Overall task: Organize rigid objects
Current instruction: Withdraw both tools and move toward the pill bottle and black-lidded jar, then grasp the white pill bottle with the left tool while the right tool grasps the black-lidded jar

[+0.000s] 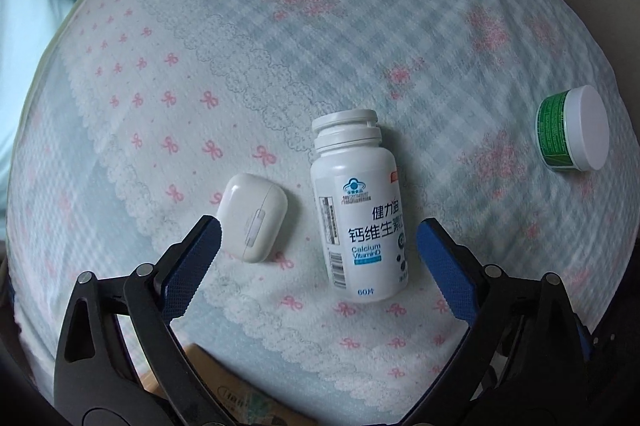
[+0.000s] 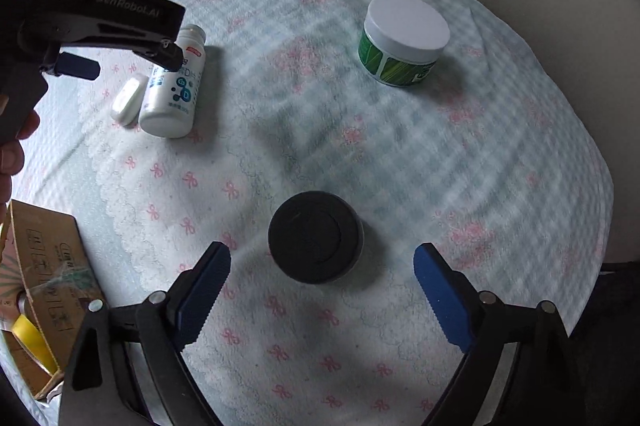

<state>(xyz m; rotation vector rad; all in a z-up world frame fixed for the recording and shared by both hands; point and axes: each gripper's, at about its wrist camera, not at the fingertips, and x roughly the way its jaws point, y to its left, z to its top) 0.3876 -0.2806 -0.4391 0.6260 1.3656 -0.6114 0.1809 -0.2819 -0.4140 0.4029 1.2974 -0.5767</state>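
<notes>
between the wide-open, empty left gripper (image 1: 318,238) fingers lie one white bottle (image 1: 358,214) reading "calcium vitamin d" and one earbud case (image 1: 253,217). ahead of the open, empty right gripper (image 2: 322,266): one black jar (image 2: 316,237), one green jar (image 2: 404,39).

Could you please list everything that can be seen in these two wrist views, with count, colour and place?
White plastic calcium bottle with blue print: 1, white, lying on its side on the cloth, between the open left fingers.
White rounded earbud case: 1, white, lying just left of the bottle.
Green-labelled jar with white lid: 1, green and white, upright on the far right of the cloth.
Black round lidded container: 1, black, ahead of the right gripper.
Checked cloth with pink bows: 1, pale blue, white and pink, under all items.
Brown cardboard box: 1, brown, at the cloth's near left edge; a yellow tape roll inside.
Left gripper: 1, black with blue pads, open.
Right gripper: 1, same colours, open.
</notes>
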